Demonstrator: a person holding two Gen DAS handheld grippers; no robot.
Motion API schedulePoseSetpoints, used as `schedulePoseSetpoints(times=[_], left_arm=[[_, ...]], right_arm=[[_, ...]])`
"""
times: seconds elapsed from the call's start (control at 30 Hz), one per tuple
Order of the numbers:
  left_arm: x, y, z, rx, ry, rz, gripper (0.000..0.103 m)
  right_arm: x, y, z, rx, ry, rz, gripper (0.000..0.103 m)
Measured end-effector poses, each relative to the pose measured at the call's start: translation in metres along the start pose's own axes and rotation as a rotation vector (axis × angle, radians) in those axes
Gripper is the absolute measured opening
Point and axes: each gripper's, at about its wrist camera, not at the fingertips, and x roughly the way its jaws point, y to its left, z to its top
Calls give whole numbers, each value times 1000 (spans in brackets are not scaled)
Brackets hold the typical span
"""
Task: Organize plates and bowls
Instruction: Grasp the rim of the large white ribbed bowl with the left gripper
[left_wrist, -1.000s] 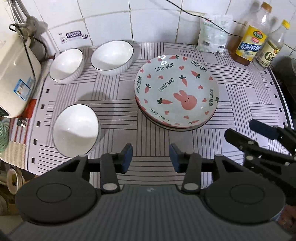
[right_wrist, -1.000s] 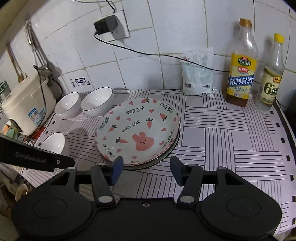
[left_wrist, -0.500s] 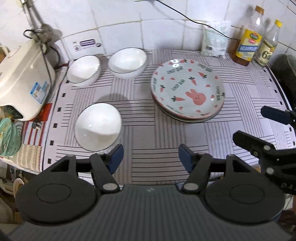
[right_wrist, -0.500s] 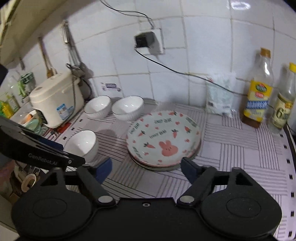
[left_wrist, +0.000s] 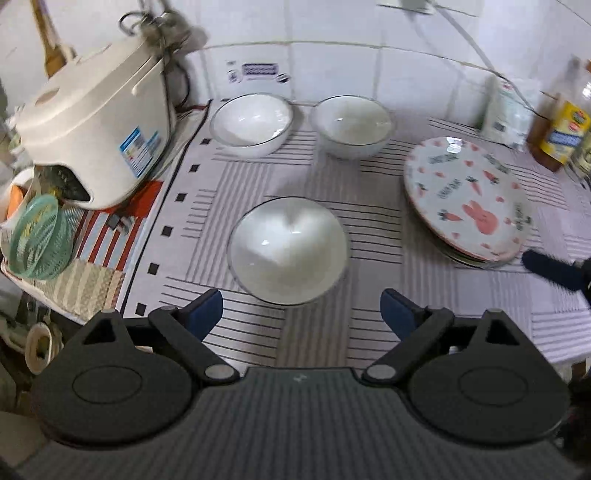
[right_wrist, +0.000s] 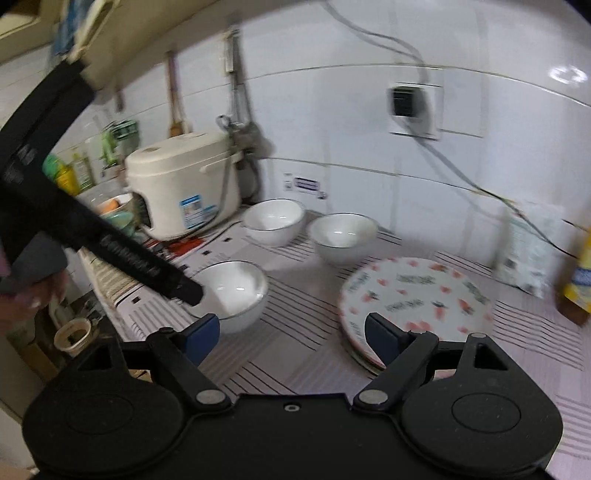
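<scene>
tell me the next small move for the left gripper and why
Probably ease the left gripper forward and down so its jaws straddle the rim of the near bowl. Its jaws have just been opening, nothing is between them, and that bowl sits directly ahead, apart from the two bowls at the wall.

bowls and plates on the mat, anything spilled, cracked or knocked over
Nothing stands out. All three bowls are upright and look empty: two by the wall, and the near bowl apart from them. The plates are stacked, slightly offset. The frames are too blurred to rule out fine cracks.
</scene>
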Motion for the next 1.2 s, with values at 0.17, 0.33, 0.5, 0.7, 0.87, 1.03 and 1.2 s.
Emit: schedulePoseSetpoints(times=[0.17, 0.33, 0.5, 0.7, 0.87, 1.03, 1.2], left_arm=[[29, 26, 3, -37, 25, -8, 93], [65, 50, 6, -90, 60, -57, 93], [96, 73, 4, -157, 126, -96, 90], [111, 85, -1, -164, 97, -174, 54], [117, 88, -4, -193, 73, -228, 19], [113, 84, -5, -198, 46, -216, 17], [108, 77, -5, -174, 45, -199, 17]], right_arm=[[42, 24, -8, -32, 1, 121, 92], [91, 43, -15, -48, 94, 128, 92], [133, 57, -25, -86, 138, 81, 92], [159, 69, -33, -87, 113, 46, 92], [166, 73, -38, -80, 91, 25, 92], [173, 70, -37, -36, 65, -9, 92], [175, 69, -35, -35, 61, 3, 91]])
